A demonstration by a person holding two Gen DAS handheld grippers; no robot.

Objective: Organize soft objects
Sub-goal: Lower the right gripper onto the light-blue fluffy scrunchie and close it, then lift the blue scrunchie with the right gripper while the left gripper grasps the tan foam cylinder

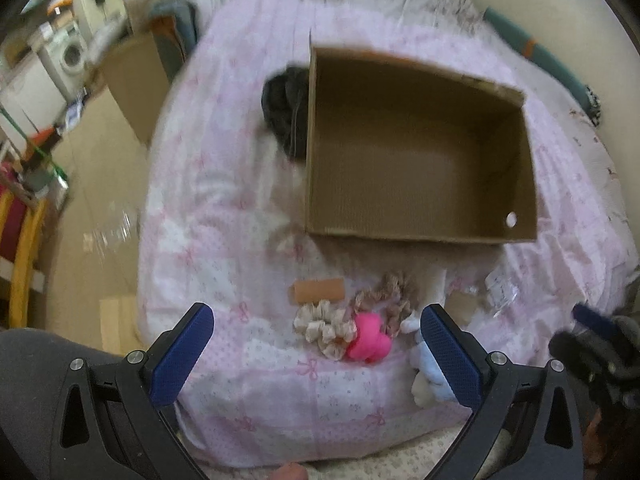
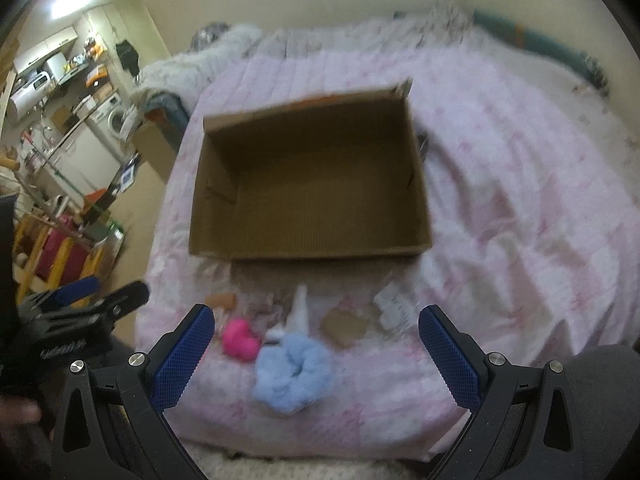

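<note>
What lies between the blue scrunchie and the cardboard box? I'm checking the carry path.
In the right wrist view, a small brown card and a white fabric piece lie between the blue scrunchie and the cardboard box.

pink toy (image 1: 368,340), lt-blue scrunchie (image 2: 294,372), brown box (image 1: 416,152), pink bow-print quilt (image 1: 224,240)

No legible text anywhere, faint pale lettering on the black body of the left gripper (image 2: 64,346) at the right wrist view's left edge too blurred to read, printed paper slip (image 2: 394,308) on the bedspread (image 2: 520,220) unreadable
</note>
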